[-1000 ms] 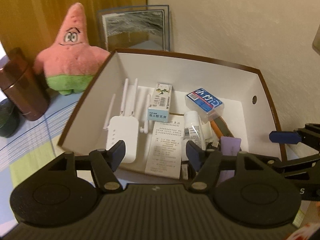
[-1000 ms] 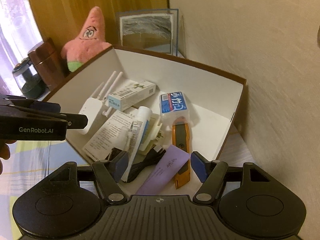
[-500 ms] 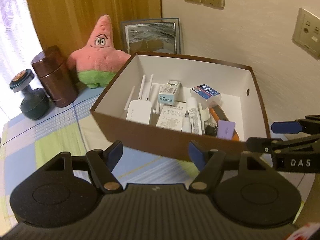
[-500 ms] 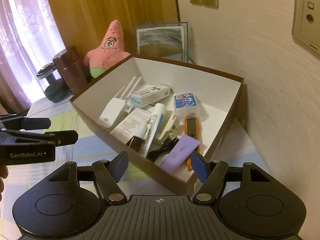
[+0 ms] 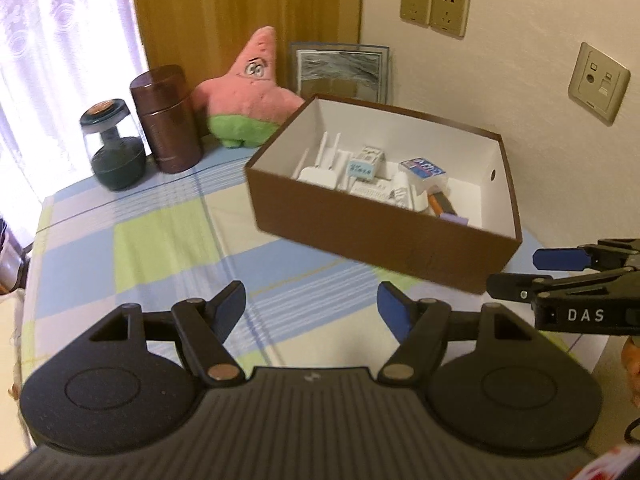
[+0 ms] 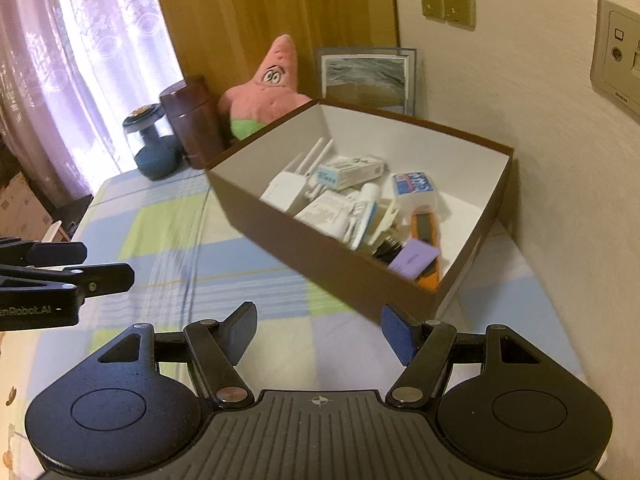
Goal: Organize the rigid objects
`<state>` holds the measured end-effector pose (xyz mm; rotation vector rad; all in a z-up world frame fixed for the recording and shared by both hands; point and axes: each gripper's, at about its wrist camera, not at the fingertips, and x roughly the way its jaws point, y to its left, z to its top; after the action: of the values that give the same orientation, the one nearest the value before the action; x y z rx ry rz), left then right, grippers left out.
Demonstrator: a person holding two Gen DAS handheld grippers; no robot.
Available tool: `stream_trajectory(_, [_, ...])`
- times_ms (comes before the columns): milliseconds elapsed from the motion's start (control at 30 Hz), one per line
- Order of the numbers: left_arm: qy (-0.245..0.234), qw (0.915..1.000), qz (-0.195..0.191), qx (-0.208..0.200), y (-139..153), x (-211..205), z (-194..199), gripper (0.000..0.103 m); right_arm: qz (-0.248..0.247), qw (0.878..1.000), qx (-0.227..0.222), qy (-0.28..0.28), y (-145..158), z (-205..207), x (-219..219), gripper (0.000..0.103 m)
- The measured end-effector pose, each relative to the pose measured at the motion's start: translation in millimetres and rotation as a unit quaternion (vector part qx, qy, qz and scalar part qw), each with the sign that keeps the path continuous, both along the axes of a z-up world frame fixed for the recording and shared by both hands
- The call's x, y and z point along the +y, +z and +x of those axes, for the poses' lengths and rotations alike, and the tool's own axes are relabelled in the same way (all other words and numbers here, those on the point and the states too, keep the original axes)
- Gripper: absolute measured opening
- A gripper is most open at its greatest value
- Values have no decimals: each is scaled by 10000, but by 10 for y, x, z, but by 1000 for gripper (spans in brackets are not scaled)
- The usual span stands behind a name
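Both grippers over the table, empty, short of the box.

Left gripper [image 5: 311, 300] and right gripper [image 6: 319, 328] tilt down side by side above the checked cloth [image 5: 160, 240]. Both sets of jaws stand wide, nothing between them, touching nothing. The brown box [image 6: 332, 256] sits ahead by the wall, well apart from the fingers; router [image 6: 286, 190], cartons, orange knife [image 6: 426, 228] and purple card [image 6: 414, 258] lie inside it.
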<state>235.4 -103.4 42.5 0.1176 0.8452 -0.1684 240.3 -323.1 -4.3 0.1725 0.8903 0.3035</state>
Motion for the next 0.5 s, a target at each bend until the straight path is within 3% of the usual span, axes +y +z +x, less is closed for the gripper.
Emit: stream_trajectory(500, [275,9993,1,263,-76,766,-950,69,-78,9994,159,290,88,-802,726,66])
